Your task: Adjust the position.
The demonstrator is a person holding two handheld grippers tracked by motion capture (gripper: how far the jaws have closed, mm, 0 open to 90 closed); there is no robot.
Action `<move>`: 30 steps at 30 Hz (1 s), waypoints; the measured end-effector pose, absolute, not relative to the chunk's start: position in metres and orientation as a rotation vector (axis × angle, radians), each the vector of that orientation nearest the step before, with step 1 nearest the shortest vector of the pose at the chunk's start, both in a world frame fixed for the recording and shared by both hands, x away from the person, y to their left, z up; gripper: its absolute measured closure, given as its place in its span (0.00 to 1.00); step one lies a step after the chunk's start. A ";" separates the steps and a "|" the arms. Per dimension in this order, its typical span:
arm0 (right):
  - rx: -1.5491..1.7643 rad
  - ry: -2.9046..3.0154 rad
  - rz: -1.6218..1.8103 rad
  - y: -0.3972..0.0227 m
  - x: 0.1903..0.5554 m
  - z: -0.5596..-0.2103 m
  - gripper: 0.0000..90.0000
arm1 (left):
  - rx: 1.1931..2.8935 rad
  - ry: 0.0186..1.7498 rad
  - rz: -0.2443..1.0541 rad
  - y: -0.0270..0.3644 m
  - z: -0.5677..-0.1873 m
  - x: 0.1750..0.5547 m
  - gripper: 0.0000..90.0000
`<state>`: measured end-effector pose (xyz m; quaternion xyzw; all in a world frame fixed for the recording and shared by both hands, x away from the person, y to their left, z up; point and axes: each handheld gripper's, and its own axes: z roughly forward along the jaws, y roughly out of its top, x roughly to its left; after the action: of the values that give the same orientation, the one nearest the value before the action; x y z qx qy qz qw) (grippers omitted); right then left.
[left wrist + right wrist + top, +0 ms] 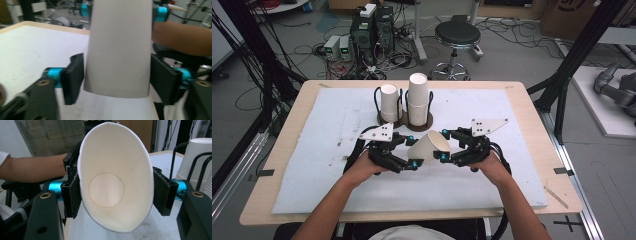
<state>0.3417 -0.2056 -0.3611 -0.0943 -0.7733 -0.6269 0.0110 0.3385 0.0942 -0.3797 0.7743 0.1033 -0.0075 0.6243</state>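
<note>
High view. A paper cup (429, 145) lies on its side at the centre of the frame, raised between the left gripper (398, 159) and the right gripper (451, 155), above the white mat (312, 150) that covers the table (532, 115). The cup's open mouth faces the right gripper. Above it in the frame stand two wire holders on dark round bases: the left holder carries a short stack of cups (389, 102), the right holder a taller stack (417, 97).

Left gripper view. The cup's outer wall rises through the middle of the frame. The left fingers (73, 77) stand at either side of its narrow end, narrowed onto it; the grip appears closed on the cup, though contact on the right side is not plain. The right gripper's blue parts show at the upper edge.

Right gripper view. The cup's mouth fills the centre, its round base visible inside. The right fingers (75, 195) press both sides of the rim, which is squeezed into an oval; they hold the cup.

Risk, as a judgement: further squeeze at the rim could crease the thin wall, and unequal pulling by the two grippers could tear the cup or slip it free onto the mat.
</note>
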 end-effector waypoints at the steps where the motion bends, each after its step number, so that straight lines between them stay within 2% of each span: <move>1: -0.294 -2.418 -1.955 -0.205 0.342 -0.361 0.39 | 1.778 0.238 -0.013 0.095 -0.380 0.339 0.29; 5: -0.294 -2.436 -1.937 -0.204 0.342 -0.362 0.40 | 1.785 0.221 -0.027 0.093 -0.380 0.337 0.30; 7: -0.287 -2.437 -1.935 -0.202 0.341 -0.361 0.40 | 1.804 0.185 -0.027 0.091 -0.381 0.336 0.39; 9: -0.284 -2.429 -1.937 -0.200 0.340 -0.360 0.38 | 1.812 0.157 -0.027 0.090 -0.382 0.335 0.40; 11: -0.298 -2.403 -1.938 -0.199 0.340 -0.359 0.34 | 1.807 0.158 -0.026 0.090 -0.381 0.334 0.40; 14: -0.365 -2.387 -1.972 -0.198 0.339 -0.359 0.20 | 1.785 0.158 -0.015 0.092 -0.379 0.335 0.40; 17: -0.393 -2.351 -2.002 -0.198 0.339 -0.360 0.21 | 1.771 0.161 -0.015 0.093 -0.378 0.335 0.40; 20: -0.344 -2.348 -2.017 -0.196 0.338 -0.359 0.32 | 1.777 0.159 -0.021 0.092 -0.379 0.335 0.40; 22: -0.337 -2.362 -2.021 -0.196 0.337 -0.358 0.34 | 1.780 0.160 -0.017 0.092 -0.380 0.335 0.40; 27: -0.320 -2.381 -2.003 -0.197 0.337 -0.358 0.36 | 1.788 0.180 -0.026 0.090 -0.382 0.336 0.38; 30: -0.318 -2.407 -1.991 -0.196 0.337 -0.358 0.36 | 1.786 0.205 -0.020 0.090 -0.382 0.336 0.32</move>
<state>0.3371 -0.1963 -0.3577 -0.1012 -0.7666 -0.6341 0.0009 0.3362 0.0896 -0.3820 0.7775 0.0890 -0.0089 0.6225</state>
